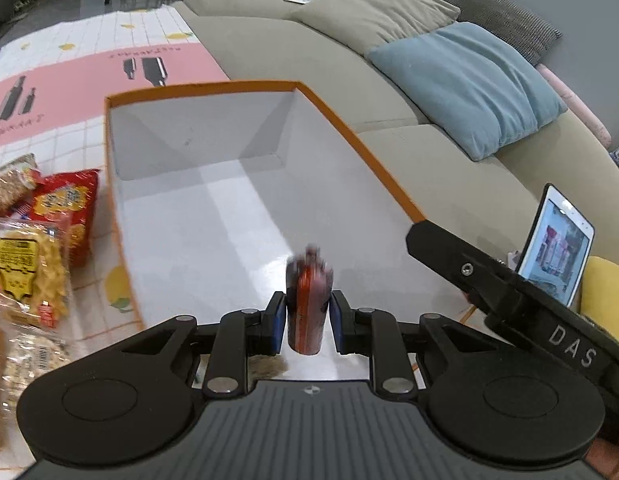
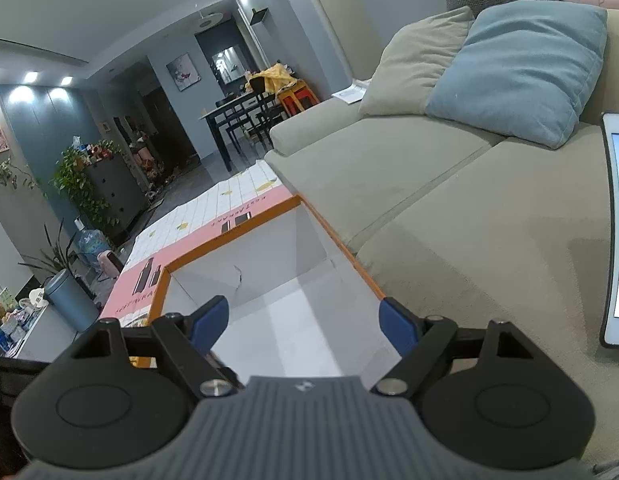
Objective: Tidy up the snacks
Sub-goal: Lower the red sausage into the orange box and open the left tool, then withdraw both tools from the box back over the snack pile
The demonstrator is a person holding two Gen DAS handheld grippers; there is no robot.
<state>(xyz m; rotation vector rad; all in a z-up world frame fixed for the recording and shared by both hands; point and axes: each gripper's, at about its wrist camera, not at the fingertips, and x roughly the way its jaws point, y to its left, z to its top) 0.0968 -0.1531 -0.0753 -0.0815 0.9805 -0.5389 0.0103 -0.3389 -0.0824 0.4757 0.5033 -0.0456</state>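
Observation:
An orange-rimmed white box (image 1: 341,120) stands open in front of me; its inside shows no snacks. My left gripper (image 1: 308,322) holds a small dark red snack packet (image 1: 308,300) between its blue pads, above the near end of the box. The packet is blurred. Several snack bags (image 1: 41,232) lie on the mat to the left of the box. My right gripper (image 2: 305,326) is open and empty, over the box (image 2: 341,248) at its near right corner. Its arm (image 1: 509,292) crosses the right side of the left wrist view.
A beige sofa (image 1: 449,168) with blue (image 1: 469,84) and beige cushions runs along the right of the box. A tablet (image 1: 557,244) stands at the right, also in the right wrist view (image 2: 617,232). A pink and white mat (image 1: 89,76) lies under the box.

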